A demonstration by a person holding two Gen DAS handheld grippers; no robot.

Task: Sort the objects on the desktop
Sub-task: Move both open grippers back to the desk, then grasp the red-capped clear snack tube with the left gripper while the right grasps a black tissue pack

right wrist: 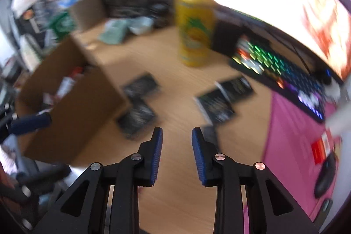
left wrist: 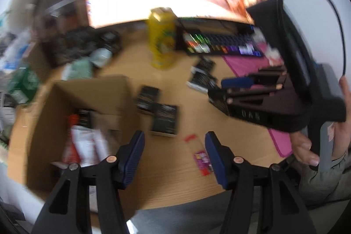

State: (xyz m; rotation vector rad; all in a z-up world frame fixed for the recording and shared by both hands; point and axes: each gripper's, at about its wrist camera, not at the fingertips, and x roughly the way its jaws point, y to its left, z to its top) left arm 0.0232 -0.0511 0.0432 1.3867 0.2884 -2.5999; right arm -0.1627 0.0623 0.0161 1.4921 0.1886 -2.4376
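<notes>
Left gripper wide and empty, right gripper narrowly parted, empty: risk of knocking yellow can ahead of both.

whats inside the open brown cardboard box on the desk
The open brown cardboard box holds white packets with red parts and a dark packet, all blurred. The box floor beneath them is covered.

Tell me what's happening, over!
Left tongs open, empty. Right tongs open, empty. Black packets loose beside cardboard box. Yellow can standing behind.
</notes>
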